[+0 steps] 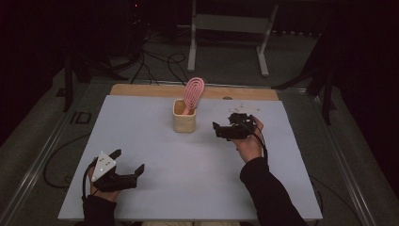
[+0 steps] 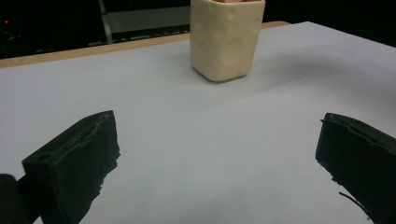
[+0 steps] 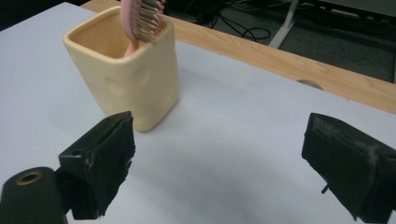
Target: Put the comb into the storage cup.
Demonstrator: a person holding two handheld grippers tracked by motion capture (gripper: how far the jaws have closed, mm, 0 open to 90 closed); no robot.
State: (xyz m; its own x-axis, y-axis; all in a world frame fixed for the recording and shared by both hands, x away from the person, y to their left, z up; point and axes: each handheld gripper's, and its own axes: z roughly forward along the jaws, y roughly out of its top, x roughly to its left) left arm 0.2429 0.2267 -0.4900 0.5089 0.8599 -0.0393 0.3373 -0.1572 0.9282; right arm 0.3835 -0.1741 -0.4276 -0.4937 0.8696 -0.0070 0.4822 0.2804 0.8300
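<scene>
A cream square cup (image 1: 183,121) stands at the far middle of the white table (image 1: 188,160), with a pink hairbrush (image 1: 193,92) upright in it, head sticking out above the rim. My right gripper (image 1: 224,124) hovers just right of the cup, jaws pointing at it, open and empty. In the right gripper view the cup (image 3: 123,70) and the brush (image 3: 140,18) sit close ahead to the left of the open right gripper (image 3: 217,158). My left gripper (image 1: 128,161) rests open near the front left corner. It (image 2: 219,154) faces the distant cup (image 2: 227,39).
A bare wooden strip (image 1: 141,89) with a small hole (image 1: 227,98) runs along the table's far edge. Small white scraps (image 1: 244,108) lie behind the right hand. Beyond the table are floor cables (image 1: 155,66) and a metal stand (image 1: 230,23).
</scene>
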